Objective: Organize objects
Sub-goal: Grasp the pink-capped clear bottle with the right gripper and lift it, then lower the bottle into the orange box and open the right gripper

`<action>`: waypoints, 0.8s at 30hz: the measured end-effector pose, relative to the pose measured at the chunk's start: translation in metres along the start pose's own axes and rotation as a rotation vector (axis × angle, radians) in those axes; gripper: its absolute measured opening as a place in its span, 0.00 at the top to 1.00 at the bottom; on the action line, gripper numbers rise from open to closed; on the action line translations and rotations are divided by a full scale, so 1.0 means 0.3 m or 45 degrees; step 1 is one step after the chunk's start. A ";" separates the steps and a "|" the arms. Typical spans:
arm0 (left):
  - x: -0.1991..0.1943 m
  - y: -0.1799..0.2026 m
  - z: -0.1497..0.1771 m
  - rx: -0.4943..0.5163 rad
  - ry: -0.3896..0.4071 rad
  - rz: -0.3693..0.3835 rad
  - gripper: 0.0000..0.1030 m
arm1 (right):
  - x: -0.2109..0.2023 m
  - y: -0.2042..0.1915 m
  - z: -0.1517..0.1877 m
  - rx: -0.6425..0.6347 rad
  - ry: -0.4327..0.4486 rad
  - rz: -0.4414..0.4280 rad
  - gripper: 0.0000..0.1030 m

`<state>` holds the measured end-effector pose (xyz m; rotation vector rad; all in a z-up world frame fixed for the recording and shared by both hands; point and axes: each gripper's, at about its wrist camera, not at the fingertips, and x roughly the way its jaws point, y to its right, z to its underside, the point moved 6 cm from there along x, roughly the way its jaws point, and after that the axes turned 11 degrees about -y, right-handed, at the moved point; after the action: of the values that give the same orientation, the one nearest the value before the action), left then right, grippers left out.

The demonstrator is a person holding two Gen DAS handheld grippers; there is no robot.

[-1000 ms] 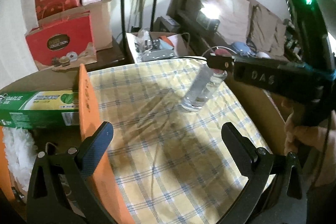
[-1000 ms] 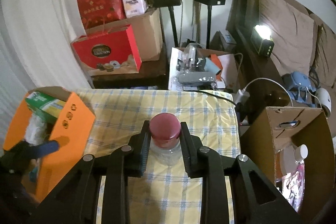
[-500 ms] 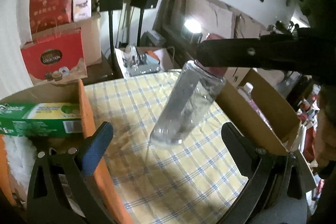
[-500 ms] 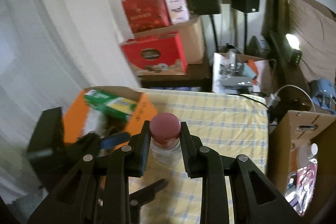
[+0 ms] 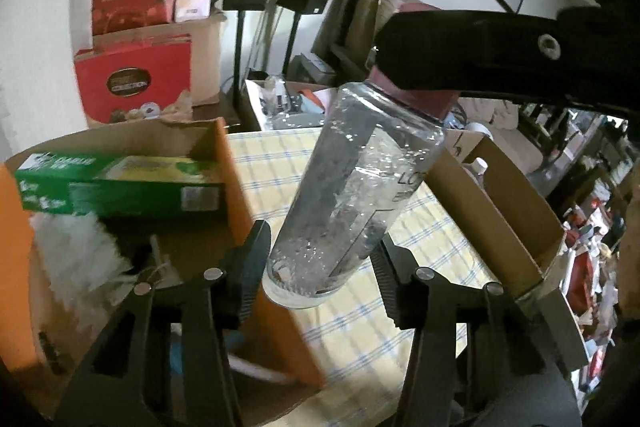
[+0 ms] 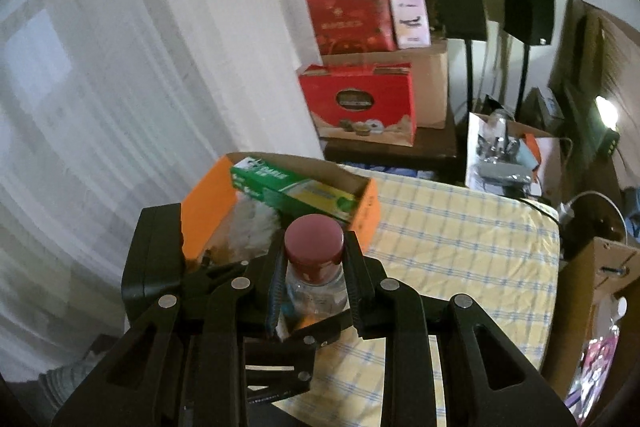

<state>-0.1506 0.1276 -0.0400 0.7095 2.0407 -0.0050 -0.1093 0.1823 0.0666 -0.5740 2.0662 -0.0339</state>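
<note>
An orange cardboard box (image 5: 240, 195) sits at the left on the yellow checked tablecloth (image 5: 360, 339), holding a long green carton (image 5: 120, 183) and a fluffy white duster (image 5: 76, 259). Just beside its wall, the left gripper (image 5: 320, 263) has just been closing its jaws around the base of the clear plastic bottle with a maroon cap (image 5: 360, 179), its left pad touching. The right gripper (image 6: 314, 277) clamps that cap, bottle tilted in the air. A brown cardboard box (image 5: 512, 227) stands open on the right.

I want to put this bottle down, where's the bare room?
Free: the checked tablecloth between the orange box and the brown carton. Crowded: the orange box holds a green box and white duster.
</note>
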 end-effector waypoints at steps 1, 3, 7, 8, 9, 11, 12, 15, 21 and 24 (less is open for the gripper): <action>-0.010 -0.021 0.005 -0.011 -0.001 -0.006 0.55 | 0.012 -0.021 -0.007 -0.009 -0.005 -0.002 0.74; -0.027 -0.060 0.015 -0.036 -0.003 -0.014 0.55 | 0.034 -0.054 -0.019 -0.021 -0.013 -0.009 0.74; -0.056 -0.142 0.040 -0.089 -0.016 -0.032 0.55 | 0.087 -0.123 -0.052 -0.051 -0.028 -0.016 0.74; -0.059 -0.167 0.045 -0.111 -0.027 -0.036 0.54 | 0.103 -0.140 -0.061 -0.059 -0.034 -0.014 0.74; -0.059 -0.187 0.050 -0.134 -0.038 -0.038 0.54 | 0.117 -0.153 -0.069 -0.066 -0.040 -0.013 0.74; -0.062 -0.226 0.065 -0.180 -0.054 -0.056 0.42 | 0.157 -0.181 -0.086 -0.074 -0.054 -0.010 0.74; -0.067 -0.254 0.073 -0.209 -0.055 -0.068 0.39 | 0.174 -0.188 -0.091 -0.078 -0.059 0.003 0.75; -0.086 -0.326 0.094 -0.274 -0.043 -0.051 0.38 | 0.235 -0.198 -0.104 -0.089 -0.083 0.046 0.75; -0.133 -0.416 0.130 -0.310 -0.037 -0.119 0.38 | 0.372 -0.168 -0.094 -0.077 -0.183 0.126 0.75; -0.146 -0.432 0.138 -0.312 -0.033 -0.122 0.38 | 0.416 -0.143 -0.087 -0.080 -0.218 0.180 0.75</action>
<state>-0.1638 -0.0129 -0.0635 0.4566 2.0055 0.1769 -0.1682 0.0876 -0.0087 -0.4519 1.9412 0.1582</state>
